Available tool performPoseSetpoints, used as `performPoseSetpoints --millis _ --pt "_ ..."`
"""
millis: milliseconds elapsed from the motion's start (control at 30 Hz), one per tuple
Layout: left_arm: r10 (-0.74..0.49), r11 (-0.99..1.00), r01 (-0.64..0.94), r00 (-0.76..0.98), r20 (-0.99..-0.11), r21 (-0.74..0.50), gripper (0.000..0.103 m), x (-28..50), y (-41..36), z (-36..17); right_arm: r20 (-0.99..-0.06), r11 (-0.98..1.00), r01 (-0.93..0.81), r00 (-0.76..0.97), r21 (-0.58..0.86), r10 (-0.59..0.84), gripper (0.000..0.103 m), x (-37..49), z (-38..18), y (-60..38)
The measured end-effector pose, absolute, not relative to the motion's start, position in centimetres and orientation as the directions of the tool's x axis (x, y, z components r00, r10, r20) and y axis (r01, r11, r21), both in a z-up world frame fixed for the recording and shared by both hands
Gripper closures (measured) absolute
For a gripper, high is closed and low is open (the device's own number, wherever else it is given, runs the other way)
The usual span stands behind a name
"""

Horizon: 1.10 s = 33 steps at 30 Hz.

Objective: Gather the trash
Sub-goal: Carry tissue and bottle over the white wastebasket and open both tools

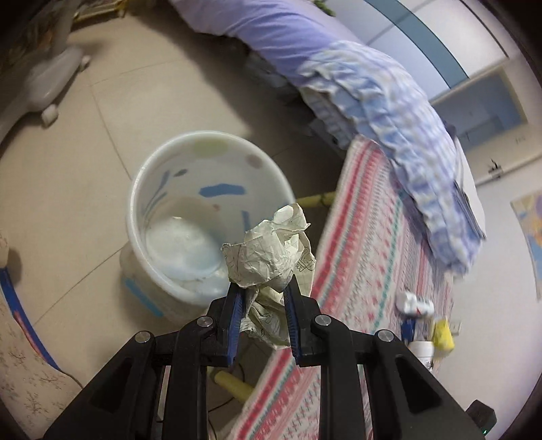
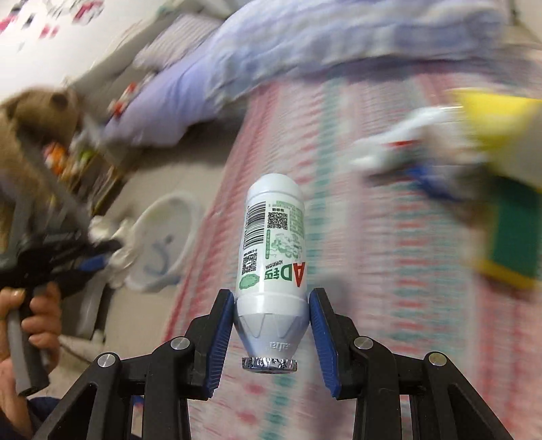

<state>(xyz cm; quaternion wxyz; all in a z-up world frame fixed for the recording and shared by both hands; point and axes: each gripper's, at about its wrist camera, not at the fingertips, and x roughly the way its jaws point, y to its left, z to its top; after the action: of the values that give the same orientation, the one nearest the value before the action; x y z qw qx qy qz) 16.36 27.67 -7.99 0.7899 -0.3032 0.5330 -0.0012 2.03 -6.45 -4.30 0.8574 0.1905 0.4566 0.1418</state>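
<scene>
Left claw [image 1: 262, 287] grips crumpled paper [image 1: 267, 250] above the seemingly empty bin [image 1: 203, 216] beside the bed's edge, right claw [image 2: 271, 298] clamps a bottle [image 2: 272, 243]; more litter [image 1: 425, 321] remains on the bed [image 1: 366, 237].

Patterned pink bedspread [image 1: 366, 257], purple duvet [image 1: 271, 30], checked blue blanket [image 1: 406, 142], perhaps a plush bear [image 2: 40, 111]

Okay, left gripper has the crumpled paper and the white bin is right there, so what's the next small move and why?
Probably ease the left gripper forward a little, then open it. It is clamped on the crumpled cream paper ball, which hangs at the near rim of the round white plastic bin, not clearly over its open mouth. The bin looks empty.
</scene>
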Motion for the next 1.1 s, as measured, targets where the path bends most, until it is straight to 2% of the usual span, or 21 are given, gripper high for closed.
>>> performPoseSetpoints --millis 267,400,567,800,933,967,1033,1100 --pt "-0.326 0.77 -0.386 0.447 -0.833 -0.508 0.076 18.0 30.2 -9.5 -0.771 0.867 -0.201 0.397 0.455 0.497 0.062 11.0 -7.5 5.3" --pt "-0.309 0.742 -0.433 0.456 -0.834 -0.512 0.068 18.9 31.9 -10.2 -0.795 0.873 -0.226 0.361 0.432 0.487 0.062 14.7 -8.5 9.5" --pt "-0.316 0.699 -0.495 0.432 -0.845 -0.515 0.063 19.4 33.5 -11.5 -0.813 0.875 -0.225 0.326 0.428 0.482 0.062 18.3 -9.9 12.3" --pt "-0.311 0.697 -0.496 0.442 -0.842 -0.518 0.058 19.8 33.6 -11.4 -0.825 0.882 -0.244 0.321 0.403 0.466 0.059 19.7 -10.4 14.9" --pt "-0.303 0.689 -0.515 0.434 -0.848 -0.51 0.056 19.9 33.9 -11.7 -0.827 0.887 -0.259 0.332 0.382 0.454 0.046 18.6 -9.8 14.5" --pt "-0.302 0.689 -0.517 0.431 -0.85 -0.508 0.053 20.0 33.9 -11.7 -0.83 0.89 -0.263 0.335 0.372 0.446 0.044 18.1 -9.5 14.0" --pt "-0.303 0.686 -0.518 0.435 -0.848 -0.511 0.041 19.9 34.0 -11.7 -0.839 0.899 -0.276 0.342 0.34 0.422 0.042 17.4 -8.9 13.3" --pt "-0.301 0.684 -0.518 0.44 -0.846 -0.513 0.04 19.8 34.0 -11.5 -0.86 0.915 -0.291 0.349 0.279 0.373 0.029 16.6 -8.0 12.7"
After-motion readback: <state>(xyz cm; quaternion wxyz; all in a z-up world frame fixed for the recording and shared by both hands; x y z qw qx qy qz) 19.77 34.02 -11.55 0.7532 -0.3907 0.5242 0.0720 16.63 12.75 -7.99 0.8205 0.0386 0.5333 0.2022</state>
